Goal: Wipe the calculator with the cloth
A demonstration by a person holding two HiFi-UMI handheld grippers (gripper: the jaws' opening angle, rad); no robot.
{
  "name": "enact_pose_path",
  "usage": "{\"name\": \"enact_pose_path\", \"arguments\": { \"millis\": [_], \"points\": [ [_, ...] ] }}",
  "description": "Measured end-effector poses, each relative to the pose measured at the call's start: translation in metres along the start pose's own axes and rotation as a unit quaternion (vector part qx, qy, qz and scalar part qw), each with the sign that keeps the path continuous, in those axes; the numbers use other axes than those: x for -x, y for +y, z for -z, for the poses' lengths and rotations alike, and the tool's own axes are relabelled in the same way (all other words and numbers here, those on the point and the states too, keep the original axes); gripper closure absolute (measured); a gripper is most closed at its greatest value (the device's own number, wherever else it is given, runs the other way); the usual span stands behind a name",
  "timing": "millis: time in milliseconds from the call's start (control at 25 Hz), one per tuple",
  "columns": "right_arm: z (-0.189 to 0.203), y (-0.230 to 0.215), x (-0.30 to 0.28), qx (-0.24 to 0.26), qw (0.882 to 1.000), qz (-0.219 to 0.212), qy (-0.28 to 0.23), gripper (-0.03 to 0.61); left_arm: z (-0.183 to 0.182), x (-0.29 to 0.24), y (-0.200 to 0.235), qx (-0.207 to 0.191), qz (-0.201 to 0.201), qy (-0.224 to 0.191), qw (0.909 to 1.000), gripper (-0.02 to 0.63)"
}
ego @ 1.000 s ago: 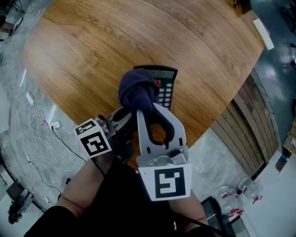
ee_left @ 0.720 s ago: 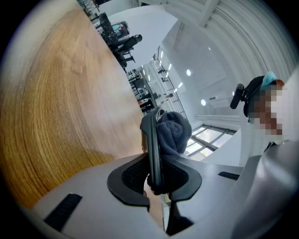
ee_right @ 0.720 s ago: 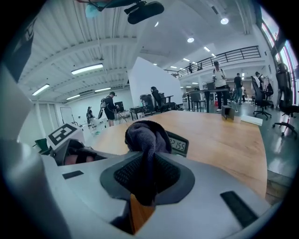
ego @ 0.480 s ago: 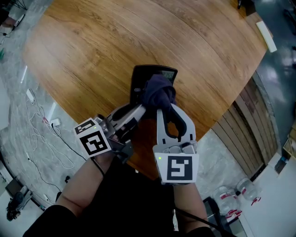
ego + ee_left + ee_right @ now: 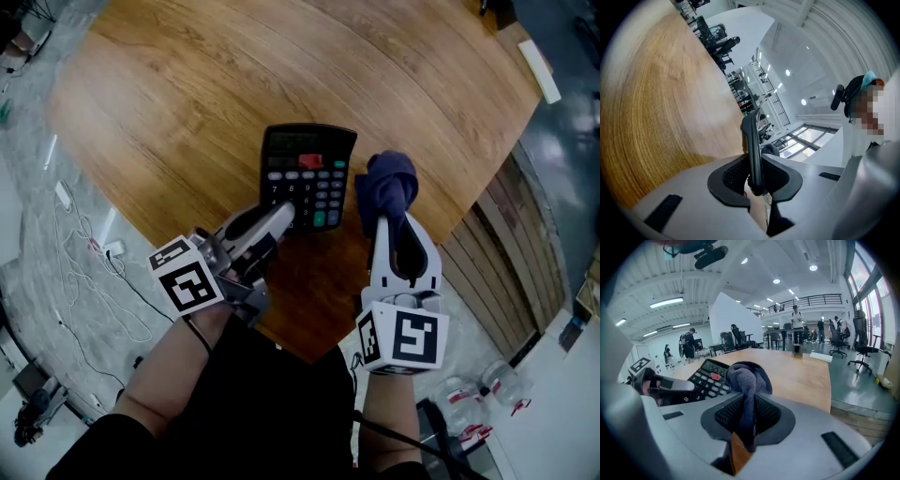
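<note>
A black calculator (image 5: 307,176) lies keys-up on the round wooden table (image 5: 206,84). My left gripper (image 5: 281,217) is shut on its near edge; in the left gripper view the calculator (image 5: 752,140) stands edge-on, clamped between the pads of the left gripper (image 5: 754,177). My right gripper (image 5: 382,217) is shut on a bunched dark blue cloth (image 5: 387,186), which hangs just right of the calculator and apart from it. In the right gripper view the cloth (image 5: 746,377) bulges out of the right gripper (image 5: 747,417), with the calculator (image 5: 707,375) to its left.
The table's curved edge runs close under both grippers. A white flat object (image 5: 532,67) lies at the table's far right rim. White cables (image 5: 80,272) trail on the floor at left; bottles (image 5: 469,398) stand on the floor at lower right.
My right gripper has carried the cloth from over the calculator's keys off to the right and a little lower, so the whole key face shows. The left gripper and the calculator stayed put.
</note>
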State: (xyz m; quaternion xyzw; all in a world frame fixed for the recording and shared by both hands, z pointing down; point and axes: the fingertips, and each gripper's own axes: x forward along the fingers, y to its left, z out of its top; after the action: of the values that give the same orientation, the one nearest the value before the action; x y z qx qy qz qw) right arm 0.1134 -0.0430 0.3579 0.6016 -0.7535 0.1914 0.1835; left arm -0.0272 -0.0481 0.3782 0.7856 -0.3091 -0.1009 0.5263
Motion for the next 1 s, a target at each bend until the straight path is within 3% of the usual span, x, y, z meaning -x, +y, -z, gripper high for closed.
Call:
{"name": "enact_pose_path", "arguments": {
  "millis": [160, 360, 560, 720, 1000],
  "points": [
    [-0.036, 0.017, 0.01, 0.004, 0.999, -0.024, -0.041, 0.512, 0.004, -0.001, -0.002, 0.003, -0.001, 0.0, 1.0, 0.545],
    [-0.07, 0.085, 0.015, 0.007, 0.991, -0.102, -0.085, 0.512, 0.008, -0.001, 0.0, 0.004, -0.003, 0.002, 1.0, 0.545],
    [-0.055, 0.124, 0.008, 0.03, 0.985, -0.157, -0.057, 0.512, 0.011, -0.007, -0.002, 0.002, 0.0, 0.004, 1.0, 0.545],
    [-0.031, 0.12, 0.0, 0.029, 0.987, -0.155, -0.015, 0.512, 0.009, -0.005, -0.007, -0.006, 0.009, 0.001, 0.9999, 0.545],
    [-0.006, 0.09, -0.007, 0.033, 0.991, -0.127, 0.005, 0.512, 0.005, 0.001, -0.009, -0.023, 0.013, 0.0, 0.9996, 0.545]
  ]
}}
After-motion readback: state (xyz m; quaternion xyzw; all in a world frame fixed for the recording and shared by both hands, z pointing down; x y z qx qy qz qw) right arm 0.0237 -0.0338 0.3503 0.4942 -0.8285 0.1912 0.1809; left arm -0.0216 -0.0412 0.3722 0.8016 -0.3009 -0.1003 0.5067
